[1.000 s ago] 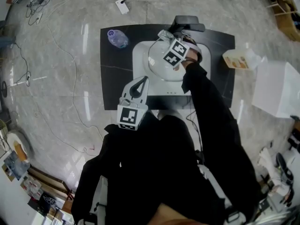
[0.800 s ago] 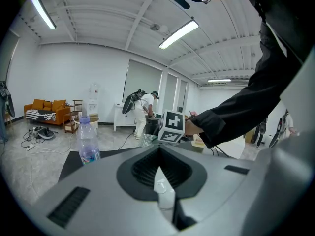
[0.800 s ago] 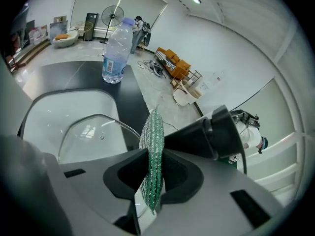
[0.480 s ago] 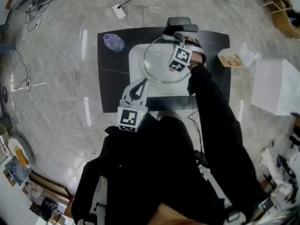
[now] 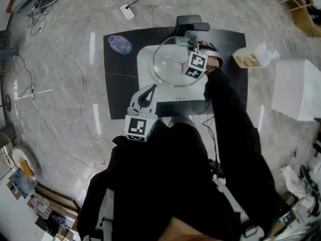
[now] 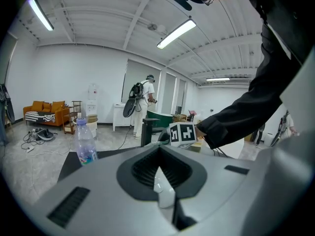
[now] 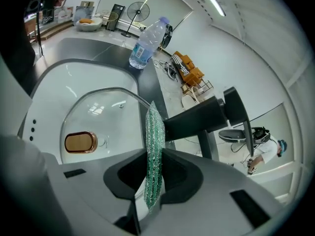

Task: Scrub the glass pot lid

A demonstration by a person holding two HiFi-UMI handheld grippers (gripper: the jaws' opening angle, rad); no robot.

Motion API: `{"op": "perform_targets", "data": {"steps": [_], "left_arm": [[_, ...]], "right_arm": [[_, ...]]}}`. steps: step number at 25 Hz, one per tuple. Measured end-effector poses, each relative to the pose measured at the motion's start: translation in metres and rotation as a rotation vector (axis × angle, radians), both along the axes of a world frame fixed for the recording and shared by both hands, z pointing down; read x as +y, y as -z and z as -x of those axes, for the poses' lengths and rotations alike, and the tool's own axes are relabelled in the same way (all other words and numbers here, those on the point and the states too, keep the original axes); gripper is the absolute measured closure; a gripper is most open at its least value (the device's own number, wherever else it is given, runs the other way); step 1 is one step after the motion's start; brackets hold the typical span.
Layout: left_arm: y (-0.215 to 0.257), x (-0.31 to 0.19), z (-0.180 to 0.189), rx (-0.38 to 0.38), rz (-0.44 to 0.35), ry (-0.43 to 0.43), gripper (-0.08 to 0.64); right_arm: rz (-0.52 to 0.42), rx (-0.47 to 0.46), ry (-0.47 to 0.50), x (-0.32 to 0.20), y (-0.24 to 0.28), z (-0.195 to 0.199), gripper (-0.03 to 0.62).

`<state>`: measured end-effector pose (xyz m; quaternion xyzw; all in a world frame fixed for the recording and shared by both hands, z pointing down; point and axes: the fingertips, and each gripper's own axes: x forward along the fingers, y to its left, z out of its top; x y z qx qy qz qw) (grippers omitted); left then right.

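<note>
1. I'm in a big open lab hall: white walls, strip lights point(image 6: 176, 33) running across the ceiling.
2. Polished grey floor point(image 5: 65, 59), with loose cables point(image 5: 40, 1) lying on it.
3. A white sink point(image 5: 145, 84) set in a black table point(image 5: 120, 84), standing alone mid-floor — a test bench, not a kitchen.
4. Orange sofa point(image 6: 45, 111) by the far wall, and a person point(image 6: 145, 95) there carrying gear.

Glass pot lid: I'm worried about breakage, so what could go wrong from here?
1. The glass pot lid lies unheld in the white sink, and the left tool is shut and away from it, so scrubbing pressure could slide or tip it.
2. The right tool pinches the green mesh scrubber edge-on; it might fold or slip, letting hard jaws hit glass.
3. The black faucet stands close beside the right tool and could get knocked.
</note>
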<state>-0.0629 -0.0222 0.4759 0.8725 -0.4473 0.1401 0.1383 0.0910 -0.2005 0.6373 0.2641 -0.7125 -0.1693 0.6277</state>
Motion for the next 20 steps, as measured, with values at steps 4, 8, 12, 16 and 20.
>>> {"op": "perform_targets", "data": {"steps": [4, 8, 12, 16, 20], "left_arm": [[-0.002, 0.002, -0.002, -0.017, 0.001, -0.014, 0.557], [-0.002, 0.004, -0.004, -0.011, 0.009, -0.008, 0.557], [-0.009, 0.008, -0.006, -0.038, 0.016, -0.029, 0.557], [-0.011, 0.010, -0.013, -0.026, 0.030, -0.033, 0.557], [-0.011, 0.011, -0.020, -0.011, 0.042, -0.025, 0.557]], "right_arm": [[0.049, 0.008, 0.020, 0.011, -0.013, 0.000, 0.529], [0.078, 0.029, 0.009, 0.022, -0.028, -0.016, 0.529], [0.111, 0.058, 0.022, 0.033, -0.041, -0.029, 0.529], [0.115, 0.051, 0.021, 0.038, -0.048, -0.031, 0.529], [0.122, 0.033, 0.022, 0.042, -0.052, -0.033, 0.529]]}}
